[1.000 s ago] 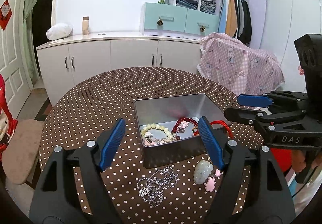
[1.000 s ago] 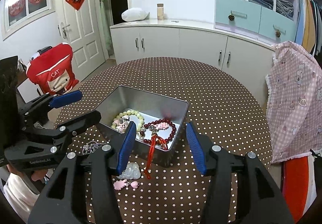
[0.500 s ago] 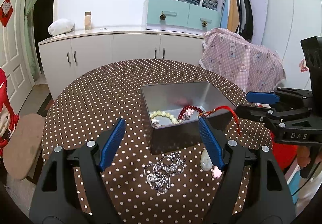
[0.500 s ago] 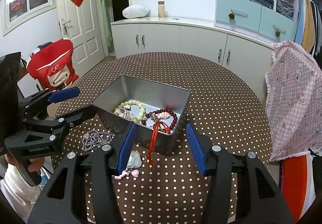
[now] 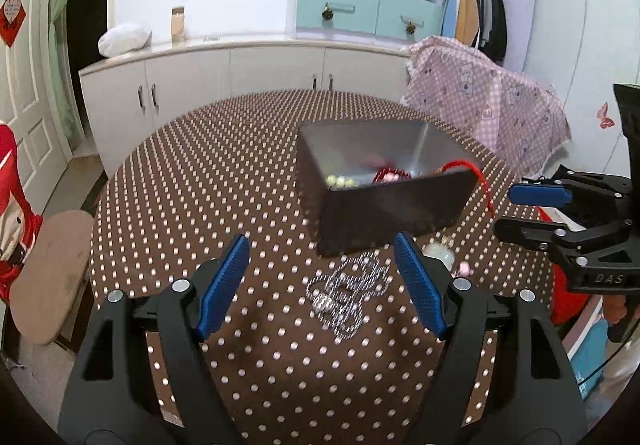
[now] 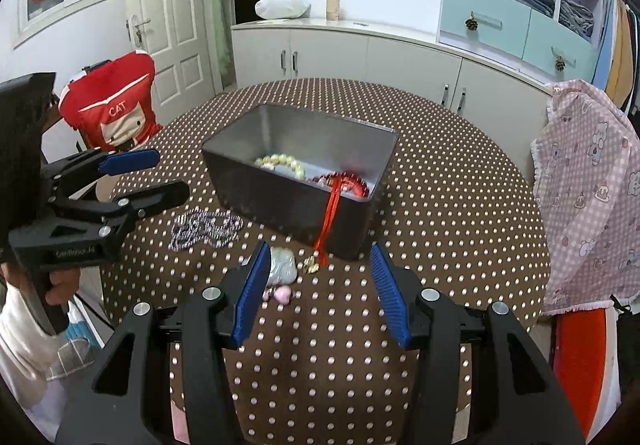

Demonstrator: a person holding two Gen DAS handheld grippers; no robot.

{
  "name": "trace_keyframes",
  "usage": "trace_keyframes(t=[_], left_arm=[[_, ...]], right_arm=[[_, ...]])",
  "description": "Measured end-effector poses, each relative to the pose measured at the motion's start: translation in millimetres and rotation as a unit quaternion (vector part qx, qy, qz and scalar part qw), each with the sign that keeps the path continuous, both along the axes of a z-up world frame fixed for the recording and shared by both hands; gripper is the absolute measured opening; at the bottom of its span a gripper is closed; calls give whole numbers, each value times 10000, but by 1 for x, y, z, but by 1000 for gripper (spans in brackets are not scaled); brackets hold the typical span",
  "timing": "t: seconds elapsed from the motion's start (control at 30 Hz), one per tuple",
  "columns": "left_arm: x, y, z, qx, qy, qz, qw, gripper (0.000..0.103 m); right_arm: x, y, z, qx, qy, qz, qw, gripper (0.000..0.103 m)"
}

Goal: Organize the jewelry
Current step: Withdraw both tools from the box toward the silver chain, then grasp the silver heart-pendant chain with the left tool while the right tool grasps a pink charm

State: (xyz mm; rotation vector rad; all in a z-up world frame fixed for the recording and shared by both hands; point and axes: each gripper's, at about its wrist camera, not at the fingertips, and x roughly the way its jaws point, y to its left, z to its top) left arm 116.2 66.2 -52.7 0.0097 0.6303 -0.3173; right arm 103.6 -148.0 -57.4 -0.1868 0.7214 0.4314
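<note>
Left wrist view: the left gripper (image 5: 320,285) is hovering low over the dotted tablecloth (image 5: 192,185), jaws standing wide apart with nothing between the pads, and a silver chain (image 5: 346,295) is lying in a loose heap on the cloth right in the gap ahead of them. Just beyond the chain a metal tin (image 5: 384,189) is sitting on the table, already holding a pale bead bracelet (image 5: 339,180) and a dark red bead bracelet (image 5: 390,176), with a red cord (image 5: 474,175) trailing over its near rim. The right gripper (image 5: 524,211) is showing at the right edge, apart from the tin. A pale stone pendant (image 5: 440,255) is peeking out beside the right pad, partly hidden. Right wrist view: the right gripper (image 6: 318,289) is half open and gripping nothing; the pendant (image 6: 282,265) is lying just inside its left pad, with a small pink charm (image 6: 282,294) below it, and the cord's gold end (image 6: 311,265) is resting on the cloth near it. The cord may be tied to the pendant, though blur is making that hard to tell. The left gripper (image 6: 144,181) is reaching in over the chain (image 6: 204,227). Judgement: the pick-up stage is in hand, chain and pendant still outside the tin. Next, each gripper needs to be settling lower, straddling its piece, and closing gently enough to catch the thin links or slick stone before lifting toward the tin.
</note>
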Motion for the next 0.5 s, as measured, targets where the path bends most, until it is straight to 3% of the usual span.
trace_keyframes(t=[0.33,0.5], left_arm=[[7,3,-30,24,652,-186,9977,74],[6,-1,-34,190,598,-273,9977,74]], right_arm=[[1,11,-26,-223,308,138,9992,49],[1,18,-34,-330,370,241,9985,49]])
